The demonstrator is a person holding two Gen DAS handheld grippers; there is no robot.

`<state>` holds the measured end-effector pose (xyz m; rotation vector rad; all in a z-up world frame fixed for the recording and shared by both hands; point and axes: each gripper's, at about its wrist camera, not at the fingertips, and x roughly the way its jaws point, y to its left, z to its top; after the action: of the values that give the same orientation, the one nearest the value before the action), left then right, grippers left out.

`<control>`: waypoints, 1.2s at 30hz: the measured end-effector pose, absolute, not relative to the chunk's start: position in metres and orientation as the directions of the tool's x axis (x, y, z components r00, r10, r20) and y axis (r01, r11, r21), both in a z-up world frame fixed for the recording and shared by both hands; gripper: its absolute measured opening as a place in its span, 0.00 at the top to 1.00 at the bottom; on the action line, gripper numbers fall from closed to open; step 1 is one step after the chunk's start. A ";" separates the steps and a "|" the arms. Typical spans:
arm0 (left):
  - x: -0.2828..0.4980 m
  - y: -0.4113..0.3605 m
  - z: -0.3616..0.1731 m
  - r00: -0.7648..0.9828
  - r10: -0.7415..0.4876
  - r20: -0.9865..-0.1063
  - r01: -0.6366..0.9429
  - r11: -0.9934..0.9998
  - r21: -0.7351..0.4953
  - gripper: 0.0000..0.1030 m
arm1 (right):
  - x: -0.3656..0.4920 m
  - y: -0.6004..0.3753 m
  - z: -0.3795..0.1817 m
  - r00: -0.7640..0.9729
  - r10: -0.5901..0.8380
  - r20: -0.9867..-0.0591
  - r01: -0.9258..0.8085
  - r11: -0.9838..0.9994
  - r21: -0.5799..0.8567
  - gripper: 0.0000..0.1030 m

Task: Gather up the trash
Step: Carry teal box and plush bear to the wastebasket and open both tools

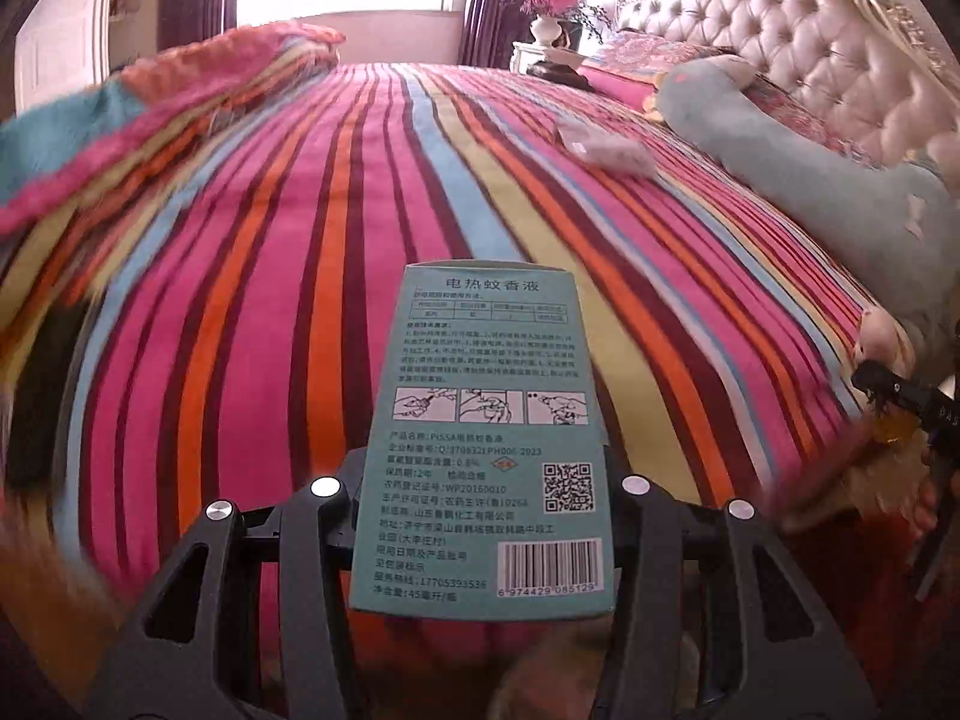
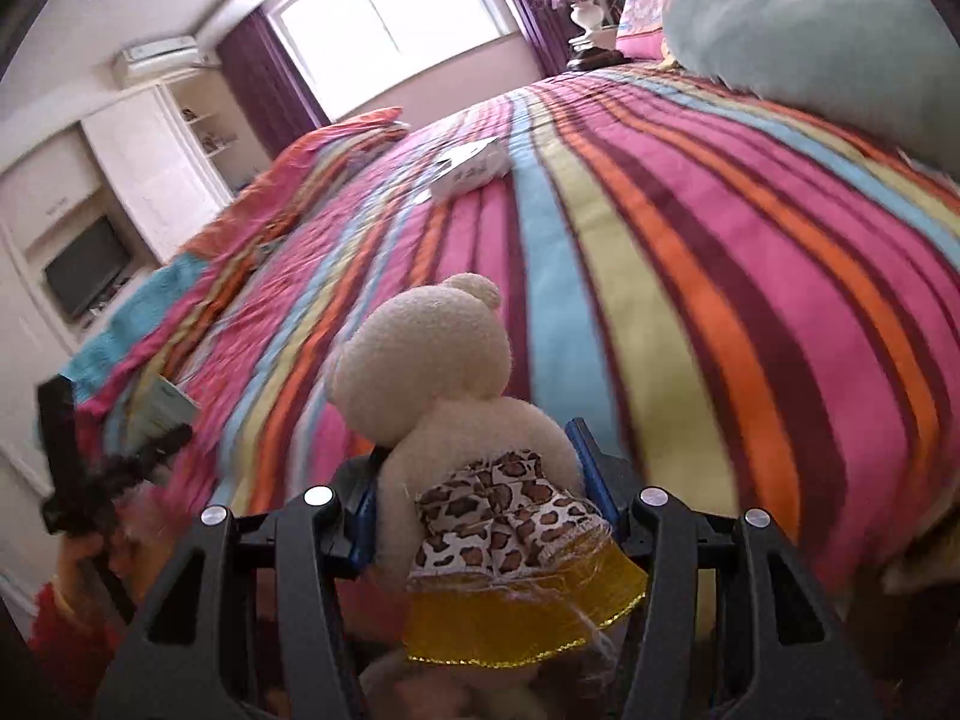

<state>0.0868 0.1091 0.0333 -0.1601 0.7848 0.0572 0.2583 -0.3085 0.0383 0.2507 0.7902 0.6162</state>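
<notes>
1. Fingers first: my left gripper point(image 1: 480, 480) is clamped as tight as it goes on the teal box point(image 1: 486, 438), pinching its narrow sides so the printed back faces the camera and the carton stands up clear of the bed.
2. My right gripper point(image 2: 486, 516) is closed partway on the plush bear point(image 2: 462, 420), pads pressing its soft body at the leopard-print dress, head upward; the stuffing keeps the jaws from closing further.
3. Both loads hang above the striped bedspread point(image 1: 288, 276), touching nothing, which suits carrying them off.
4. Further out, a white packet point(image 2: 471, 171) lies flat on the bedspread, well apart from both grippers; I judge it trash not yet collected.
5. A long blue-grey plush point(image 1: 810, 162) rests beside the tufted headboard point(image 1: 840, 48).
</notes>
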 end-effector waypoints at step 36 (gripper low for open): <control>-0.011 -0.021 -0.222 0.089 -0.138 -0.987 -0.024 0.990 -0.140 0.52 | 0.149 -0.230 -0.182 -0.029 0.387 -0.922 -0.338 0.864 0.374 0.46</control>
<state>-0.0105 -0.0215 -0.2221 -0.1314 1.4811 -0.0851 0.1488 -0.2297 -0.1821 0.0407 1.4912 0.5810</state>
